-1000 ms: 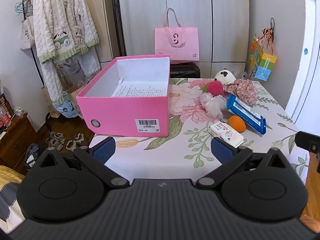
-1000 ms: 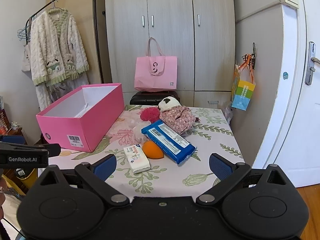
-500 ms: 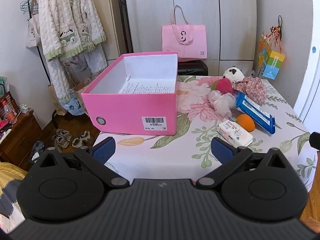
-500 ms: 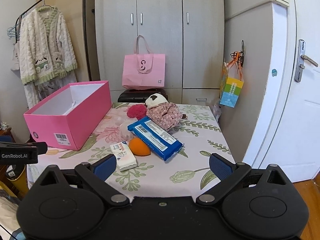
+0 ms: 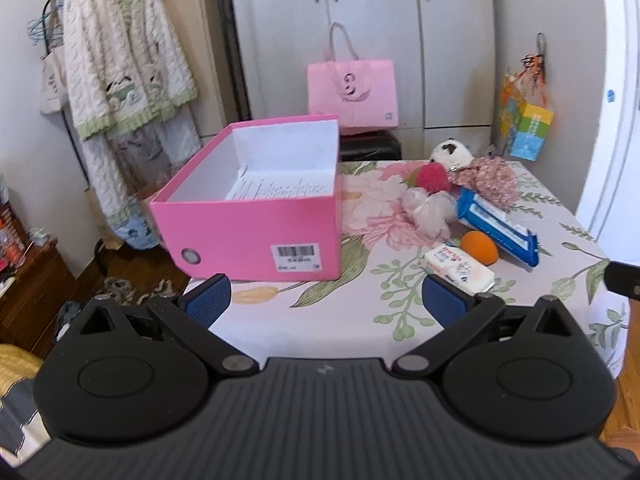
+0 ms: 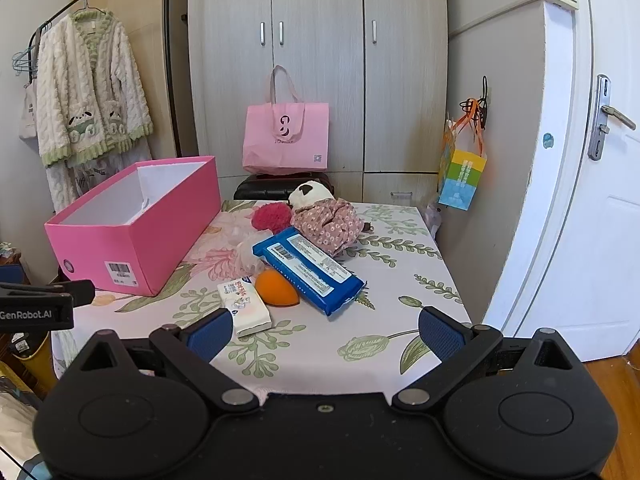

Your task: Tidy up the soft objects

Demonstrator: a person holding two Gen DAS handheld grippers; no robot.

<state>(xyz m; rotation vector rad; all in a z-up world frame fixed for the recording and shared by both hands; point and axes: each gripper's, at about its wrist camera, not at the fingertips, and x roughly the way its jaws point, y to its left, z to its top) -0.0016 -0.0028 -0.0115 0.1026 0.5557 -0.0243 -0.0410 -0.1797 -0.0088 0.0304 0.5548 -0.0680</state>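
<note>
**Two empty grippers before a floral table**

Low in each frame, the left gripper (image 5: 326,300) and right gripper (image 6: 324,330) gape wide, holding nothing. Mid-frame, a floral tablecloth (image 6: 360,344) carries a tissue pack (image 6: 244,308), orange sponge (image 6: 276,288), blue wipes (image 6: 308,268), panda plush (image 6: 324,216) and, at left, an open pink box (image 5: 256,216). Wardrobe doors (image 6: 320,60) fill the top.

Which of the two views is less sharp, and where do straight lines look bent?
Left wrist view: softer, the barcode label on the pink box smeared. Right wrist view: sharper, but the door edge bows and the corners go dark.
</note>
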